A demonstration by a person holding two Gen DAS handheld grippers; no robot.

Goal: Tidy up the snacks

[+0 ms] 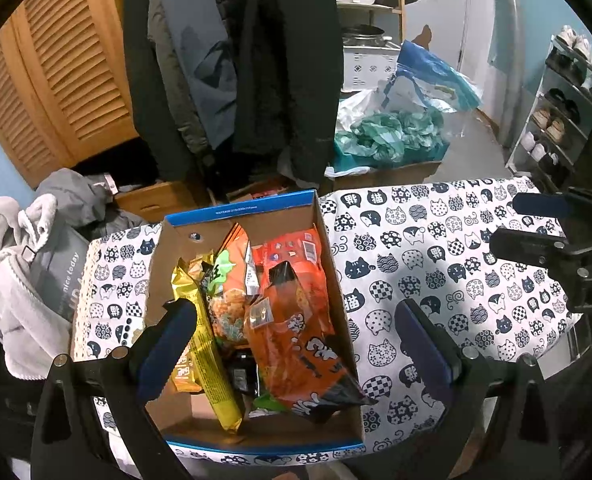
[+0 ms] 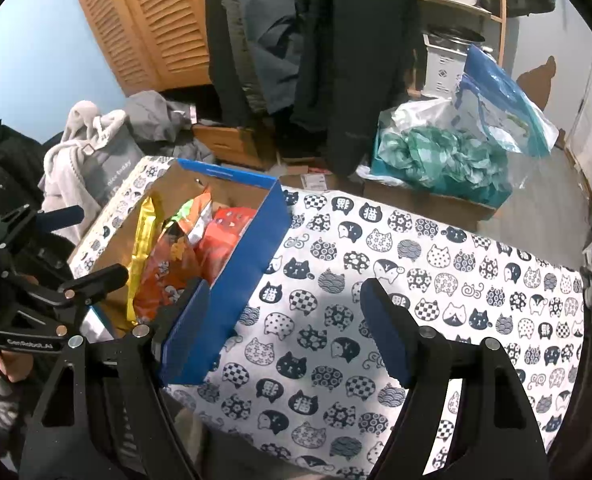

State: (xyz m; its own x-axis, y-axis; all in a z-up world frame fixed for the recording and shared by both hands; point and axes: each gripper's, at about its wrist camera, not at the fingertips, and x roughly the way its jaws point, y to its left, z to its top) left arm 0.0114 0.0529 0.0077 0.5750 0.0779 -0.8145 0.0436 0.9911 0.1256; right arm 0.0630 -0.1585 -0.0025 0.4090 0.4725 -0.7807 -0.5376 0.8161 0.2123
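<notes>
left gripper point(image 1: 296, 344) spread wide above box point(image 1: 328, 256), gripping nothing. right gripper point(image 2: 284, 332) equally wide over cloth point(image 2: 436, 280), empty, just right of box. snacks point(image 1: 292, 320) packed inside box, left on table.

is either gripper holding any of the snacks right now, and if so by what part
Nothing is held. The left gripper is open above the snack box, and the right gripper is open over the cat-print cloth.
</notes>
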